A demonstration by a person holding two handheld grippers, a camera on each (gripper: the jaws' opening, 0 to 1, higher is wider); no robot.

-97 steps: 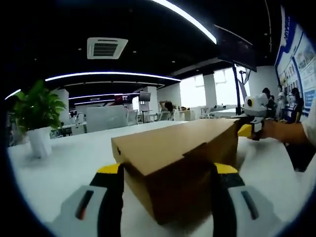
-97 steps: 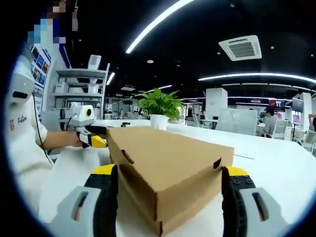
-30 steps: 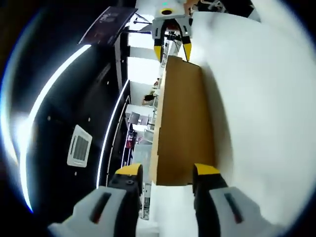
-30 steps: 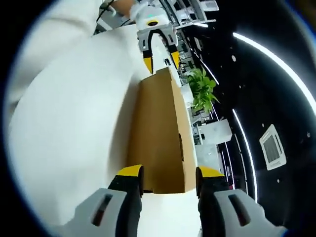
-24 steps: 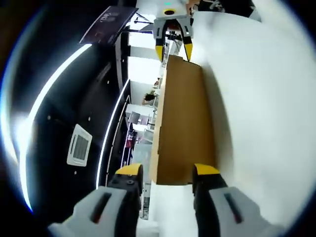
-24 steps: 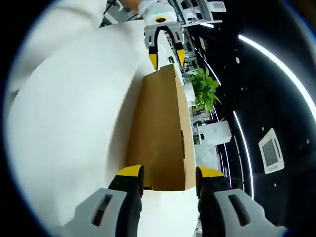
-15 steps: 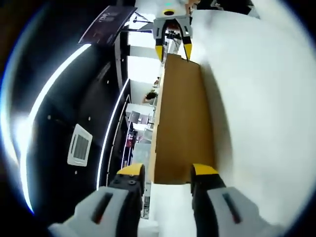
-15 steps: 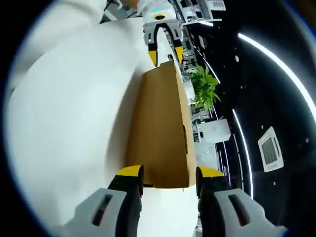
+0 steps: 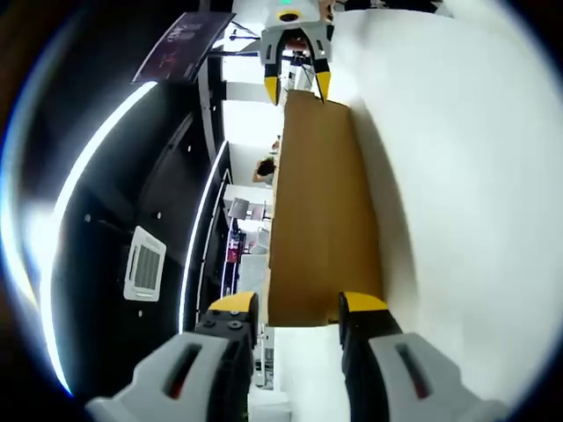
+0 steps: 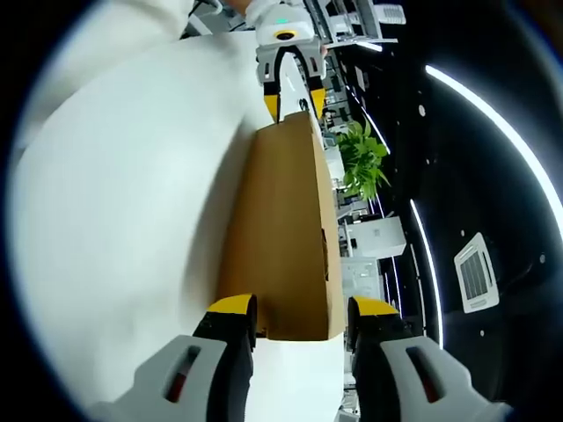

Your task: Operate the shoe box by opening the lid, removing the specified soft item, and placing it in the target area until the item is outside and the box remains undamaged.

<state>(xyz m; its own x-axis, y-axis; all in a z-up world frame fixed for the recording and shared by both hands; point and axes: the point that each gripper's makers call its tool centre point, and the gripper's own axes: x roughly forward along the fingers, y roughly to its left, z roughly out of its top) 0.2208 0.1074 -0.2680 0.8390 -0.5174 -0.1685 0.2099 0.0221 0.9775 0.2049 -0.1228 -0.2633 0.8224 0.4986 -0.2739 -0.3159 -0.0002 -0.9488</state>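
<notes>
On the white worktop (image 9: 457, 176) lies the closed brown cardboard shoe box (image 9: 324, 211), a long flat carton with its lid still shut, and both views are rolled so that the tabletop stands like a wall. In the left gripper view the box runs away from the camera along the worktop, its near end sitting between the yellow-tipped jaws of the left gripper (image 9: 288, 303). Those jaws stand close on either side of the box's near end; whether they press on the cardboard or merely flank it cannot be told. At the far end of the box the right gripper (image 9: 295, 86), white with yellow tips, straddles the other short end.

In the right gripper view the same shoe box (image 10: 281, 237) stretches from the right gripper (image 10: 301, 306) up to the left gripper (image 10: 290, 98), which brackets the far end. A small slot shows in the box's side wall. The right gripper's jaws likewise sit just beside the near corners of the box, and actual contact cannot be made out.

Beyond the box's far end a green leafy potted plant (image 10: 361, 163) stands on the worktop. A square ceiling vent (image 9: 145, 264) and long strip lights (image 10: 493, 132) cross the dark ceiling.
</notes>
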